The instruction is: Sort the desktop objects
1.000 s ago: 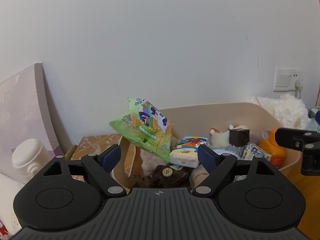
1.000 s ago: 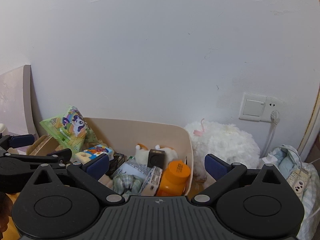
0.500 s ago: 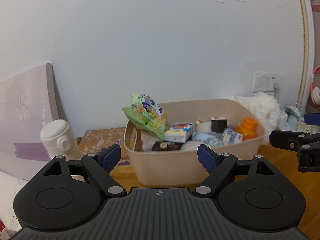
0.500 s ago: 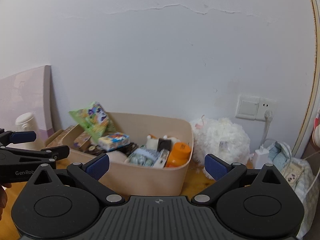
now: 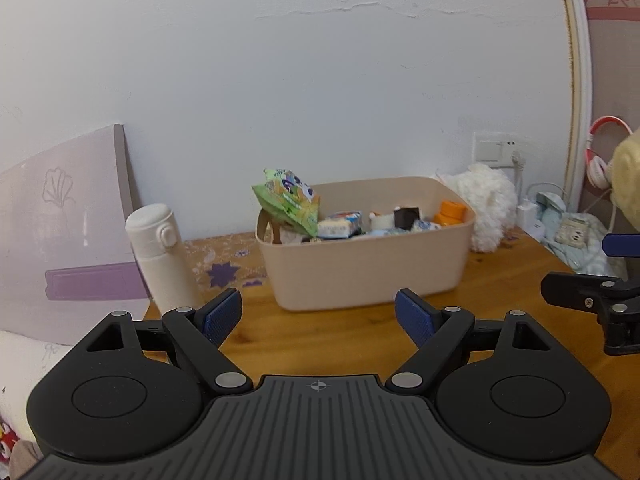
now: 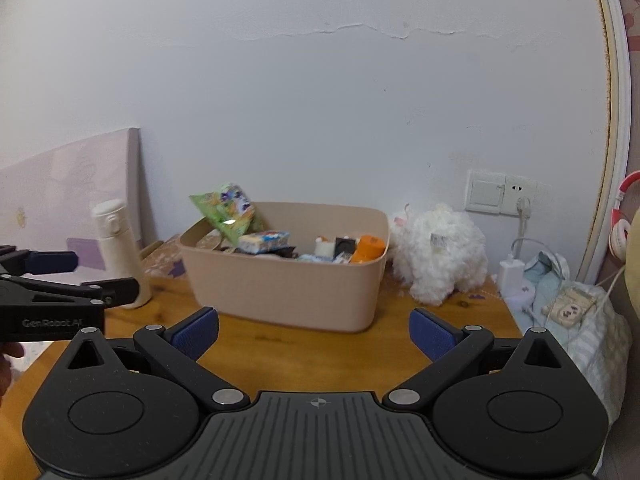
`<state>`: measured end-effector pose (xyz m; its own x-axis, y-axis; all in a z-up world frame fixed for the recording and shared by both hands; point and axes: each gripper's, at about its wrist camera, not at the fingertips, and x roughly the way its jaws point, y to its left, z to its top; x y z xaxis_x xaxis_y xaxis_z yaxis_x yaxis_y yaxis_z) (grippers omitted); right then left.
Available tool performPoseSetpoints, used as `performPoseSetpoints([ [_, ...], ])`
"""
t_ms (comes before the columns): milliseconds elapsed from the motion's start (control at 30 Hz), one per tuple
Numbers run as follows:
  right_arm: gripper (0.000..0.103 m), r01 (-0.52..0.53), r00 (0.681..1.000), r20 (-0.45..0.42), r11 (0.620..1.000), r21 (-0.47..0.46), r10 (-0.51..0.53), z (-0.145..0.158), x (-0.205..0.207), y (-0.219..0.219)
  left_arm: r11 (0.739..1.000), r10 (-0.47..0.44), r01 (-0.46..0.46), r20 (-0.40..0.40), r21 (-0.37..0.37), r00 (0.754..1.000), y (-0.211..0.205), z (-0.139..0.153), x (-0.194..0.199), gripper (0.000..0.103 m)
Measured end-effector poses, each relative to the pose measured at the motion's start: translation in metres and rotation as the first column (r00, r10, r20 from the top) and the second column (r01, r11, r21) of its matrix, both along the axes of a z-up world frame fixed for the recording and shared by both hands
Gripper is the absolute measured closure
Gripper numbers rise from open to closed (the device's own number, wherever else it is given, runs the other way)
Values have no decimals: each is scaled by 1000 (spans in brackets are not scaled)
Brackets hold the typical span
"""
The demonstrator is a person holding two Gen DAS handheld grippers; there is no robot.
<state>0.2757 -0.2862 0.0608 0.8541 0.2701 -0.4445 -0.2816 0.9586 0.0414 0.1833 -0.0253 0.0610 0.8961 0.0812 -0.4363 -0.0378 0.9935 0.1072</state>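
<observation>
- left gripper (image 5: 318, 316): jaws spread wide, nothing between the blue pads, hovering over the wooden desk (image 5: 360, 340) in front of the bin
- right gripper (image 6: 314, 334): jaws spread wide too, empty, beside the left one
- beige bin (image 5: 368, 272) sits on the desk near the wall, full of small items: green snack bag (image 5: 286, 202) sticking up at its left end, orange bottle (image 5: 450, 214) at the right end, blue-white packet (image 5: 340, 224) between
- cream flask (image 5: 160, 256) upright, left of bin, apart from it
- white plush toy (image 6: 438, 254) just right of bin
</observation>
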Motion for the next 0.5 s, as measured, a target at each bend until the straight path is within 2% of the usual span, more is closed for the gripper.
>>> performPoseSetpoints([
  [200, 0, -24, 1000, 3, 999, -49, 24, -1, -48, -1, 1000, -15, 15, -14, -13, 1000, 1, -1, -44, 18],
  [333, 0, -52, 998, -22, 997, -60, 51, -4, -74, 1, 1000, -22, 22, -8, 10, 1000, -4, -1, -69, 18],
  [500, 0, -67, 997, -29, 995, -80, 65, -5, -100, 3, 998, -54, 53, -20, -13, 998, -5, -2, -97, 18],
])
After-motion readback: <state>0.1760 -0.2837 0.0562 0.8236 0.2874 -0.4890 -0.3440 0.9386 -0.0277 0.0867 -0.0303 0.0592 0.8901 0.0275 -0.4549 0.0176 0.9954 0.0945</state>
